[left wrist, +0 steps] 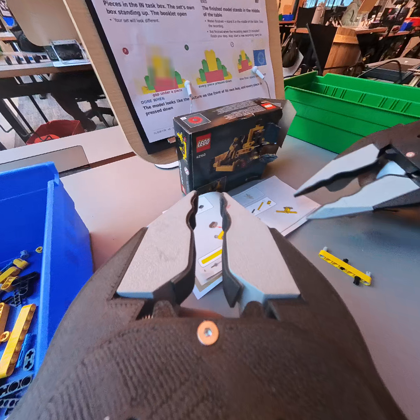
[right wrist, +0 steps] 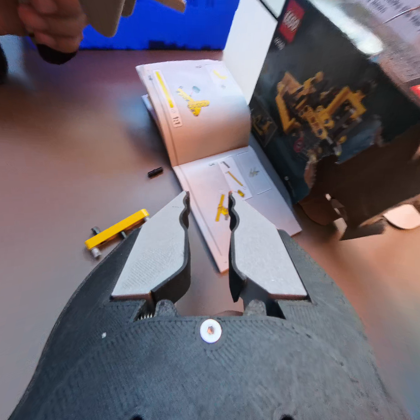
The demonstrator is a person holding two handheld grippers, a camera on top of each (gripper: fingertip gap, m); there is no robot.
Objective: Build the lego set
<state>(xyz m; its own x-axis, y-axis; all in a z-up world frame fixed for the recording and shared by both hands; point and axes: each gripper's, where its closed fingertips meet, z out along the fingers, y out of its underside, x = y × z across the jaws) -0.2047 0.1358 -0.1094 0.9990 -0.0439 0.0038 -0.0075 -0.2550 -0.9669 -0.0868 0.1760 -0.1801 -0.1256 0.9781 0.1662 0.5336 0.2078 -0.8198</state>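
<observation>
We work over a grey surface (left wrist: 341,329), with the set's dark box (left wrist: 229,150) as our landmark, standing upright toward the far side. Behind the box rises a large screen (left wrist: 186,68) in a pale wooden frame, showing an instruction sheet with pictures of stacked bricks. To the right of the box sits a green bin (left wrist: 354,113); to its left, nearer us, a blue bin (left wrist: 52,227) holds loose yellow and black pieces (left wrist: 16,336).

Directly in front of the box the open booklet (left wrist: 272,204) lies flat on the surface, one page curling up in the right wrist view (right wrist: 200,109).

Our left tongs (left wrist: 208,195) hover above the booklet in front of the box, the two fingers parted by a narrow gap and holding nothing. Our right tongs (right wrist: 208,195) hang over the booklet's near page, in front of the box, spread a little wider and likewise empty; in the left wrist view they enter from the right edge (left wrist: 302,204).

The task's part-built piece, a yellow beam (left wrist: 345,268) carrying black pins and pale grey end pegs, rests on the surface in front of the box and to its right, beyond the booklet's edge. It lies just beside our right tongs' left finger (right wrist: 159,245). A single black pin (right wrist: 155,172) lies by the booklet's spine.
</observation>
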